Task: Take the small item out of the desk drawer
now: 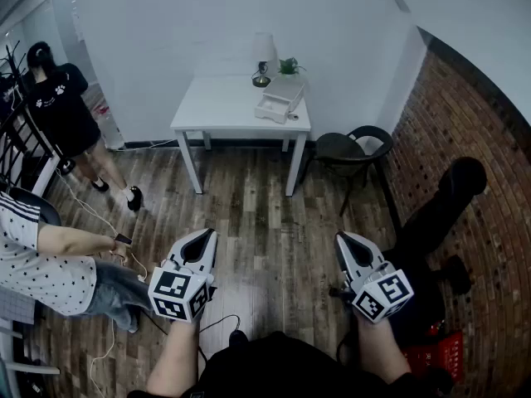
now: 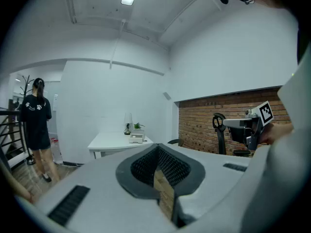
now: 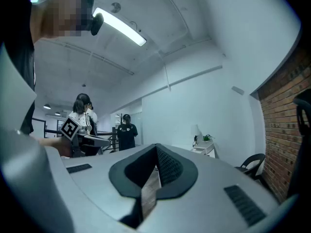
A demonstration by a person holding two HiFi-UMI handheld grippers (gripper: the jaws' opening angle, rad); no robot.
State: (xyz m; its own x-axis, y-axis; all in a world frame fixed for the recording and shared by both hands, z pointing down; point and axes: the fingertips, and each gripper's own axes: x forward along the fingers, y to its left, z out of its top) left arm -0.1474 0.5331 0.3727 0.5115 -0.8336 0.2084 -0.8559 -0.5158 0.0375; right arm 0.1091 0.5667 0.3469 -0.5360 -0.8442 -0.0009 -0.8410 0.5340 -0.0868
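Observation:
A white desk (image 1: 224, 110) stands against the far wall, well ahead of me. On it are a lamp (image 1: 263, 56), a small plant (image 1: 289, 66) and a white desktop drawer unit (image 1: 280, 104) whose lower drawer looks pulled out; what lies in it cannot be made out. My left gripper (image 1: 205, 235) and right gripper (image 1: 342, 238) are held low over the wooden floor, far from the desk, both pointing toward it. Each is shut with nothing between the jaws. The drawer unit (image 2: 137, 138) appears tiny in the left gripper view beyond the left gripper (image 2: 158, 148). The right gripper (image 3: 156, 146) shows the desk (image 3: 208, 149) to its right.
A black chair (image 1: 355, 147) stands right of the desk by the brick wall (image 1: 481, 164). A black office chair (image 1: 444, 201) and a red basket (image 1: 440, 355) are at my right. One person (image 1: 54, 106) stands far left; another (image 1: 41, 264) sits close on my left, with cables on the floor.

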